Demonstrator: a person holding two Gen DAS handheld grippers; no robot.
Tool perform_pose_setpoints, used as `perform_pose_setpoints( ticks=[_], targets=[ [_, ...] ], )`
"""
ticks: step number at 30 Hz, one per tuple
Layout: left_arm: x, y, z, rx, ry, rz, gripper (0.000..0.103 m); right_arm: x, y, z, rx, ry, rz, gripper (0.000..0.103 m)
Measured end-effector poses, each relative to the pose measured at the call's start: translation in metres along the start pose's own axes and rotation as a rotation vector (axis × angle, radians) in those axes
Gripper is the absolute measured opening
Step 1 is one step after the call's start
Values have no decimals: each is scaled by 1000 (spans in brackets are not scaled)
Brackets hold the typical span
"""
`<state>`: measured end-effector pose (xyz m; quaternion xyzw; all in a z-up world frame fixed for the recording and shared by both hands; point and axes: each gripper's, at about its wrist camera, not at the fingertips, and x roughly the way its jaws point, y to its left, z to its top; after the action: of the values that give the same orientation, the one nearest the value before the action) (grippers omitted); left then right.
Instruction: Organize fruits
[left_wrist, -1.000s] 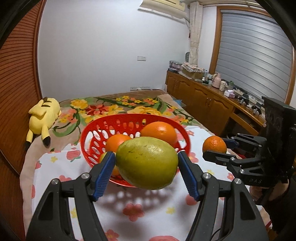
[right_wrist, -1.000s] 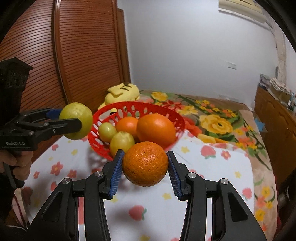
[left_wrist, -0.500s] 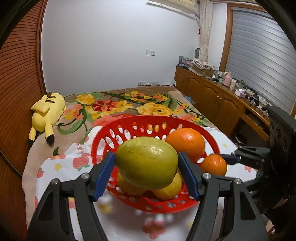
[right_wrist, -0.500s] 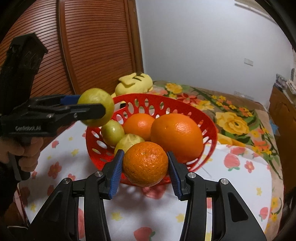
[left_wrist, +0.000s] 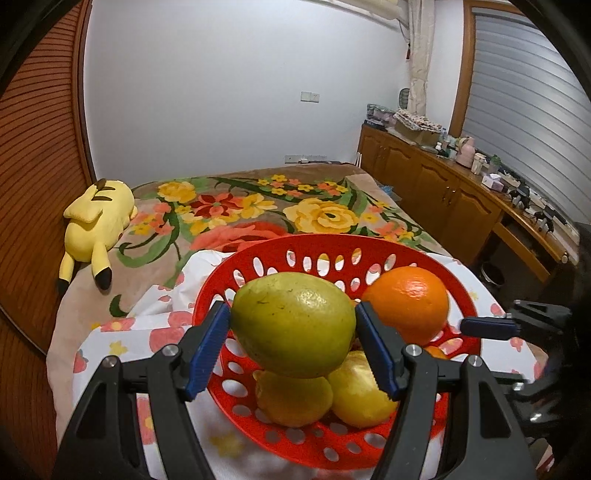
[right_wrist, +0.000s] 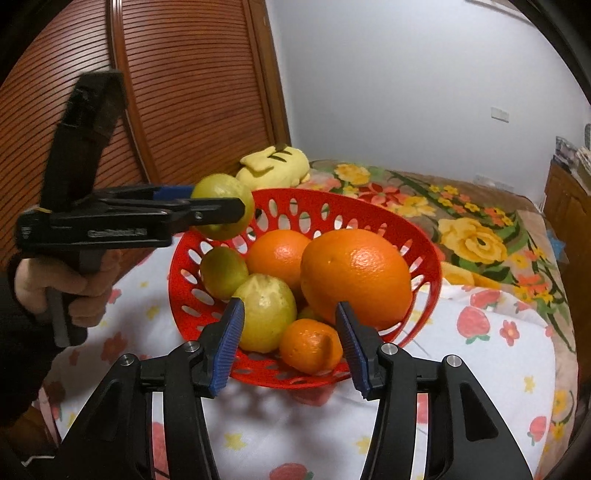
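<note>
Right wrist view: the right gripper (right_wrist: 290, 341) has just been opening its jaws; its blue pads stand clear on either side of a small orange (right_wrist: 310, 345), which lies released in the red basket (right_wrist: 424, 258), rough-skinned and glossy, wedged against a big orange (right_wrist: 356, 275) and a pale yellow-green lemon (right_wrist: 266, 312). A second orange (right_wrist: 277, 254) and a greenish lemon (right_wrist: 223, 271) sit behind. The left gripper (left_wrist: 293, 349) is clenched on a large green-yellow lemon (left_wrist: 291, 326), dull-skinned with small brown flecks, held in the air over the basket's near rim. The perforated basket rests on a white flower-print cloth (right_wrist: 480, 350). A yellow plush toy (left_wrist: 98, 221) lies beyond on the floral bedspread (left_wrist: 258, 206).
</note>
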<state>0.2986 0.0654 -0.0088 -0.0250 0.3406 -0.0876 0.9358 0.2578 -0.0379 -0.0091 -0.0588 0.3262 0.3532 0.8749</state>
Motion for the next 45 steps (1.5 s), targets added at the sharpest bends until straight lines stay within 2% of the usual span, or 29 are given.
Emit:
perform_pose_setpoints(
  ticks=[6, 14, 16, 23, 32, 45],
  targets=[
    [15, 5, -5, -13, 50, 17, 70, -8, -5, -1, 12, -7, -13, 54],
    [7, 1, -8, 7, 20, 42, 71, -10, -5, -2, 12, -6, -20, 55],
    [6, 1, -9, 8, 18, 63, 75, -10, -5, -2, 12, -5, -20, 55],
    [3, 1, -13, 0, 17, 58, 75, -13, -6, -4, 22, -9, -39, 55],
    [-18, -5, -20, 7, -14, 62, 75, -22, -5, -9, 44, -34, -83, 58],
    [-65, -33, -55, 25, -85, 67, 75, -43, 2, -36, 95, -59, -160, 65]
  ],
)
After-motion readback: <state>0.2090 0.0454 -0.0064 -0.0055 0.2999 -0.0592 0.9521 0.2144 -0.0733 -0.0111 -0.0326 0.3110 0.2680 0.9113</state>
